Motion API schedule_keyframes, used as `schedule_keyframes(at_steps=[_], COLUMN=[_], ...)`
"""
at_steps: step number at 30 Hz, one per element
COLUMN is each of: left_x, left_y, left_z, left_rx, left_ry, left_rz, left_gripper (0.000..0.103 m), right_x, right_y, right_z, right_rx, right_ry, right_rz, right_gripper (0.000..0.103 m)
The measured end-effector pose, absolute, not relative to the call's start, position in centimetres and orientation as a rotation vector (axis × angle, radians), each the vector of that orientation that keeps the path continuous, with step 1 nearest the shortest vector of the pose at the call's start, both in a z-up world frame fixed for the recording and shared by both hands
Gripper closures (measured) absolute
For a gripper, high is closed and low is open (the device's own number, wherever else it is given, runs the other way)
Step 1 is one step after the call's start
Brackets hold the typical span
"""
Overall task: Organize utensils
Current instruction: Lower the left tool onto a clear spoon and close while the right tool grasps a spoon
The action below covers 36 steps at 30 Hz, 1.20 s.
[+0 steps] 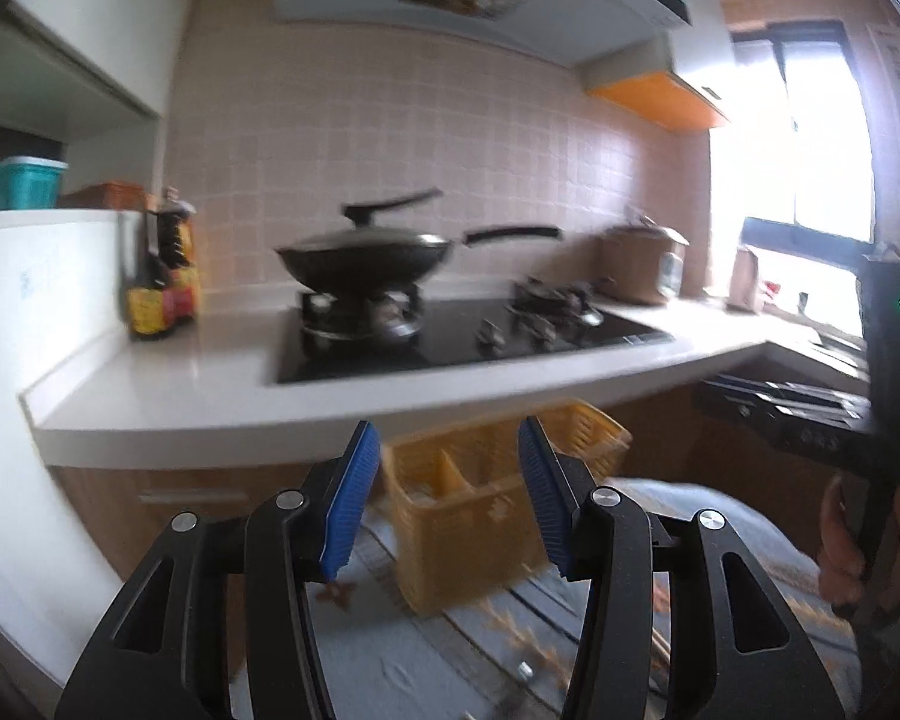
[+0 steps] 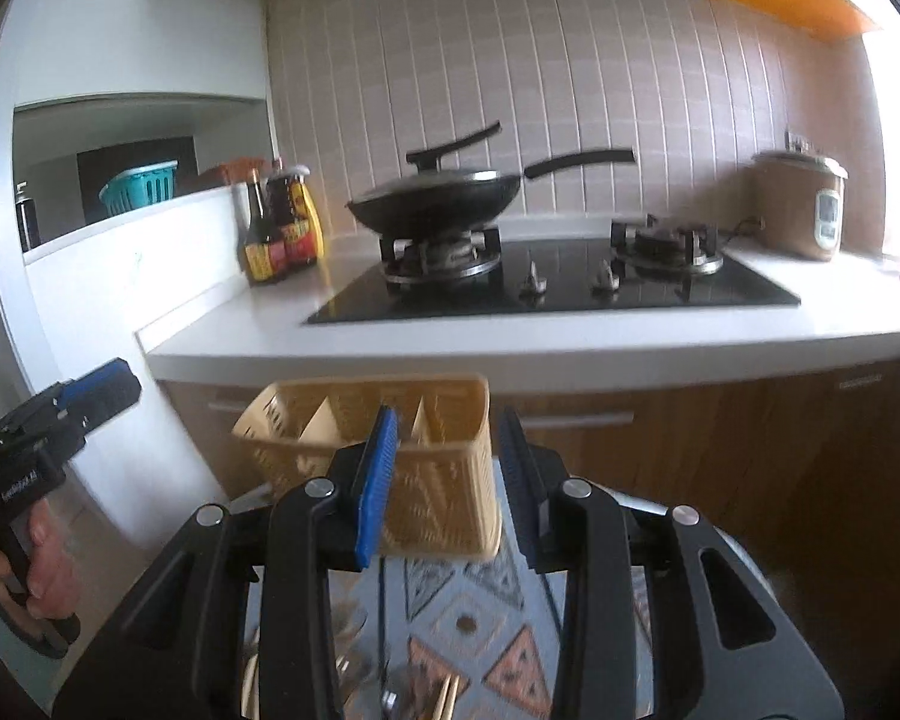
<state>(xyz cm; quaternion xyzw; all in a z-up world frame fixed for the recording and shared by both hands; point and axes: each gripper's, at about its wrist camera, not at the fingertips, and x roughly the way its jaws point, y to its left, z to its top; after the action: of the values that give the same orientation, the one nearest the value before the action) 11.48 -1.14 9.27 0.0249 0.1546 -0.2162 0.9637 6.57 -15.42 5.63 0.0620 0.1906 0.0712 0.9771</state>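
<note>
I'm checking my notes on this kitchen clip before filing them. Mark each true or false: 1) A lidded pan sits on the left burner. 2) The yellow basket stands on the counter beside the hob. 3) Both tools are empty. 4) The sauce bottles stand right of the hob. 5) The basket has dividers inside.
1) True: the lidded pan sits on the left burner.
2) False: the yellow basket stands below the counter, on a patterned cloth.
3) True: the left tool and the right tool have nothing between their pads.
4) False: the sauce bottles stand left of the hob.
5) True: dividers show inside the basket.
</note>
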Motion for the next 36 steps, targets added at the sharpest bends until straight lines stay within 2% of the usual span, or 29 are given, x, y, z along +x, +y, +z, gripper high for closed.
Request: schedule_keyframes(at_steps=[7, 12, 18, 24, 26, 27, 28, 36], left_x=[11.6, 13.0, 14.5, 16.3, 17.0, 17.1, 17.3, 18.8], left_y=[-3.7, -4.2, -5.5, -6.6, -7.2, -7.3, -7.6, -9.2], left_z=[4.9, 0.0, -3.9, -5.9, -6.4, -6.5, -6.6, -6.8], left_rx=[0.244, 0.312, 0.375, 0.378, 0.379, 0.38, 0.381, 0.356], left_ry=[0.61, 0.778, 0.931, 1.008, 1.024, 1.027, 1.035, 1.074], left_rz=[-0.606, -0.648, -0.72, -0.742, -0.738, -0.739, -0.741, -0.752], left_gripper=[0.054, 0.054, 0.054, 0.054, 0.054, 0.054, 0.054, 0.053], right_x=[6.0, 7.2, 8.2, 9.0, 8.9, 8.8, 8.7, 8.8], right_y=[-14.6, -13.2, -11.5, -11.8, -12.2, -12.3, -12.4, -12.6], right_z=[3.7, -1.1, -5.9, -8.0, -8.4, -8.4, -8.4, -8.1], right_rx=[0.165, 0.184, 0.171, 0.207, 0.218, 0.217, 0.211, 0.168], right_ry=[0.631, 0.894, 1.088, 1.17, 1.176, 1.172, 1.169, 1.199], right_rz=[0.205, 0.29, 0.332, 0.345, 0.341, 0.337, 0.332, 0.352], right_gripper=[0.071, 0.071, 0.071, 0.071, 0.06, 0.05, 0.048, 0.048])
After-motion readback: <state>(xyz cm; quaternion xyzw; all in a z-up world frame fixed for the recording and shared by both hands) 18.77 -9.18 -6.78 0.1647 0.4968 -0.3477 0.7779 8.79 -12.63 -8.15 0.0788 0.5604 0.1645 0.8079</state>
